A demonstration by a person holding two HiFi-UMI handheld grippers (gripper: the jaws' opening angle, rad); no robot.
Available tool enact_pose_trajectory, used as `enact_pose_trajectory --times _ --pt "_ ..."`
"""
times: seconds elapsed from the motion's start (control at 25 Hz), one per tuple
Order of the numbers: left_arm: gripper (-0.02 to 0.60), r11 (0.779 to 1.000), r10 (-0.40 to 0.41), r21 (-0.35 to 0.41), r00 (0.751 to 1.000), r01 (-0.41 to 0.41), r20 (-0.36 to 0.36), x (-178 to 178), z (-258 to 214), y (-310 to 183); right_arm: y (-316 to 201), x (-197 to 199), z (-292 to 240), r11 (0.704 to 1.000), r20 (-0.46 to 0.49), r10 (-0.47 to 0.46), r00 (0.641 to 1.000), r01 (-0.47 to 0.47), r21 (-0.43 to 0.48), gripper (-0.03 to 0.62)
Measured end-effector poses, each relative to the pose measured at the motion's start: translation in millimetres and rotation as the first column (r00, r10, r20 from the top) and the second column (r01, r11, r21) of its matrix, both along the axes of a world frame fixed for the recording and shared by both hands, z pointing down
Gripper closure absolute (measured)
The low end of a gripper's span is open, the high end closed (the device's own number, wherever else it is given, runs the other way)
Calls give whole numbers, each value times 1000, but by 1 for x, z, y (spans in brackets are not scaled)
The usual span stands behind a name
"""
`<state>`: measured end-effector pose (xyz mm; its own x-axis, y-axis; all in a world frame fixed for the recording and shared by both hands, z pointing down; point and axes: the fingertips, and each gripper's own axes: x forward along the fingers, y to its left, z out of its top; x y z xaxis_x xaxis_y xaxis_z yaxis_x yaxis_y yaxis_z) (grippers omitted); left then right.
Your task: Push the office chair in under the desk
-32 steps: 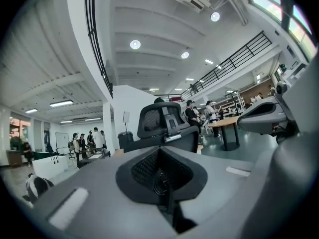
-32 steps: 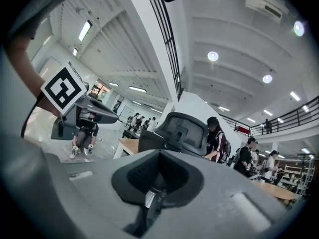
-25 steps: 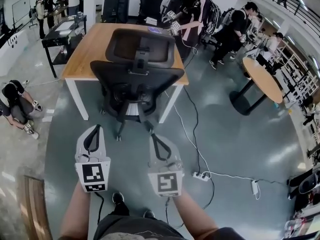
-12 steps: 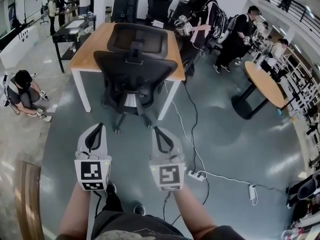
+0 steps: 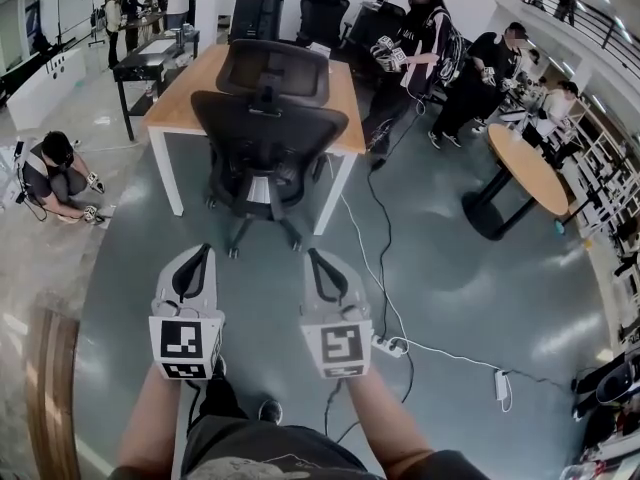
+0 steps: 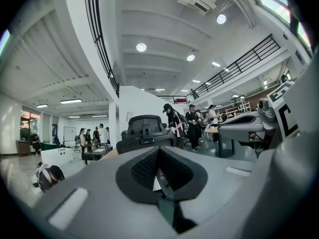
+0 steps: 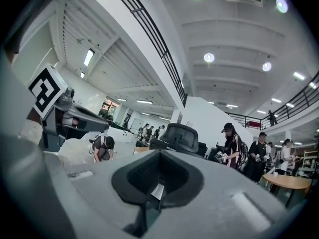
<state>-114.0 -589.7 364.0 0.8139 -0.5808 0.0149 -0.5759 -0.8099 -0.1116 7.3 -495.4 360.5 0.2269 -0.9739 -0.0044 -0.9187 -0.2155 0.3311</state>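
A black mesh office chair (image 5: 268, 133) stands with its back toward me at the near edge of a wooden desk (image 5: 185, 93) with white legs. The chair's headrest overlaps the desktop in the head view. My left gripper (image 5: 203, 250) and right gripper (image 5: 311, 255) are side by side, pointing level at the chair, a short way from its wheeled base and touching nothing. Both are shut and empty. The chair (image 6: 146, 129) shows ahead in the left gripper view above the shut left gripper (image 6: 160, 176). The right gripper view has the chair (image 7: 180, 137) beyond the shut right gripper (image 7: 158, 185).
A white power strip (image 5: 385, 346) and cables lie on the floor to my right. A round wooden table (image 5: 525, 163) stands farther right. A person (image 5: 55, 173) crouches at the left. Other people (image 5: 415, 38) stand behind the desk, near a black table (image 5: 150, 63).
The chair and desk sit higher and smaller in the head view. The gap between my grippers and the chair's base has widened slightly. Both grippers stay shut.
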Motion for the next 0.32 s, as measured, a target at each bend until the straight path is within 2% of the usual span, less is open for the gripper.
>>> enact_pose_trajectory --times 0.32 --pt "563 1000 -11 12 999 11 33 -17 8 23 20 -8 -5 1000 19 -11 1000 10 21 603"
